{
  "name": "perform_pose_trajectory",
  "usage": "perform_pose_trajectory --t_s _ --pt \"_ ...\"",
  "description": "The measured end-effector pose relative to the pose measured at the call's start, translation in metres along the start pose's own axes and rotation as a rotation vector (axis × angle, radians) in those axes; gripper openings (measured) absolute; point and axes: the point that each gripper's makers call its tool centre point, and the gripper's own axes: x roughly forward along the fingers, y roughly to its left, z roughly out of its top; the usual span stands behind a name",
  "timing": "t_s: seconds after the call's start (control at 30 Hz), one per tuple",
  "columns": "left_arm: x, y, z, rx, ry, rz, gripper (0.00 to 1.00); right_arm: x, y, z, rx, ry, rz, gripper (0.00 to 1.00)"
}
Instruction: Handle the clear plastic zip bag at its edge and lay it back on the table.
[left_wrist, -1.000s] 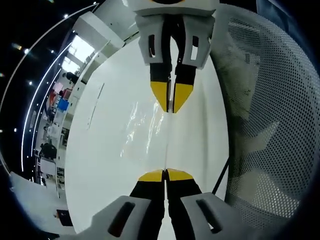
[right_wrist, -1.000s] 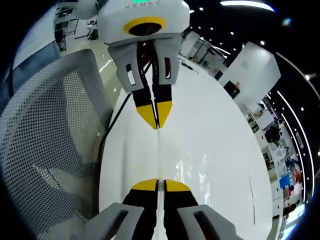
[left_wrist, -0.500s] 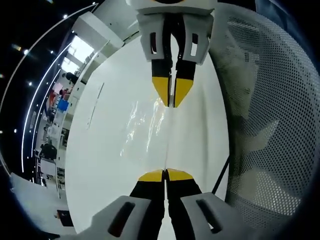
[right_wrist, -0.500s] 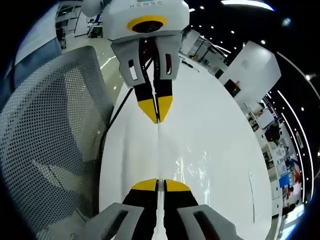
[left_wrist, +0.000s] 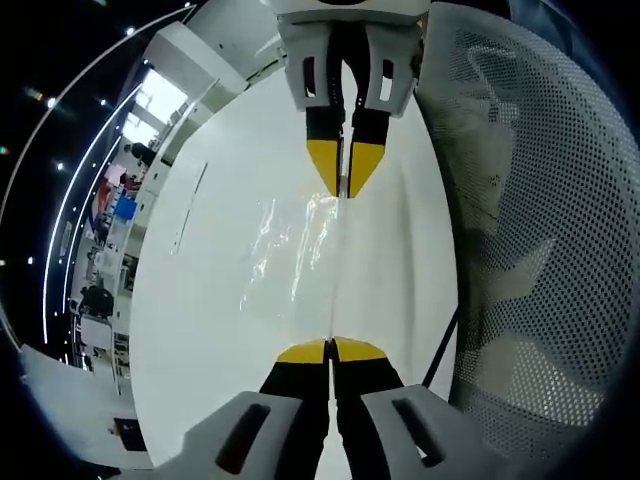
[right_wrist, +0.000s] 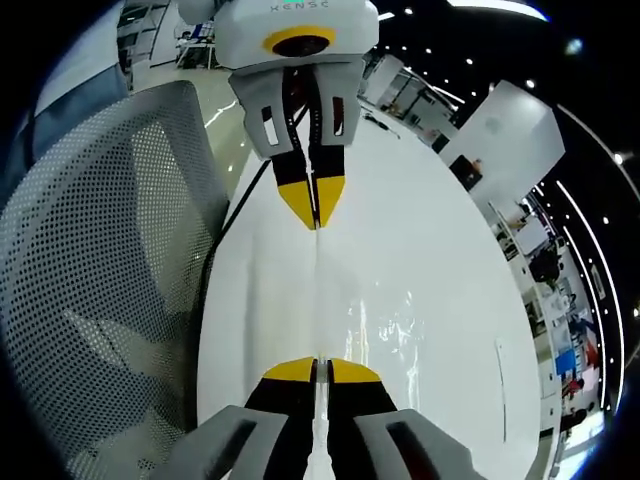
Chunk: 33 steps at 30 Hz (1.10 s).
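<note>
The clear plastic zip bag (left_wrist: 290, 245) hangs stretched above the white table (left_wrist: 200, 300), its top edge a thin straight line between my two grippers. In the left gripper view my left gripper (left_wrist: 330, 350) is shut on the near end of that edge, and my right gripper (left_wrist: 342, 190) faces it, shut on the far end. The right gripper view mirrors this: my right gripper (right_wrist: 318, 368) pinches the bag (right_wrist: 390, 330) at the near end, and my left gripper (right_wrist: 315, 222) holds the far end over the table (right_wrist: 440, 260).
A grey mesh office chair (left_wrist: 530, 250) stands close beside the table, also seen as the chair (right_wrist: 100, 260) in the right gripper view. A black cable (left_wrist: 442, 350) runs along the table's edge. Office furniture and several ceiling lights lie far beyond the table.
The two grippers have drawn a little further apart, each seen smaller and higher in the other's view. The bag's edge between them is longer and taut.
</note>
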Motion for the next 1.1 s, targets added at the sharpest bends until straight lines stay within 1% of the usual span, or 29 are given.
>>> perform_pose_trajectory --t_s 0.63,1.1 --pt "0.001 -0.002 -0.006 -0.006 0.007 -0.001 0.00 -0.005 0.002 -0.006 0.007 0.011 -0.003 0.00" --pt "-0.001 -0.004 -0.009 -0.011 0.012 -0.003 0.00 -0.008 0.004 -0.015 0.008 0.025 0.001 0.00"
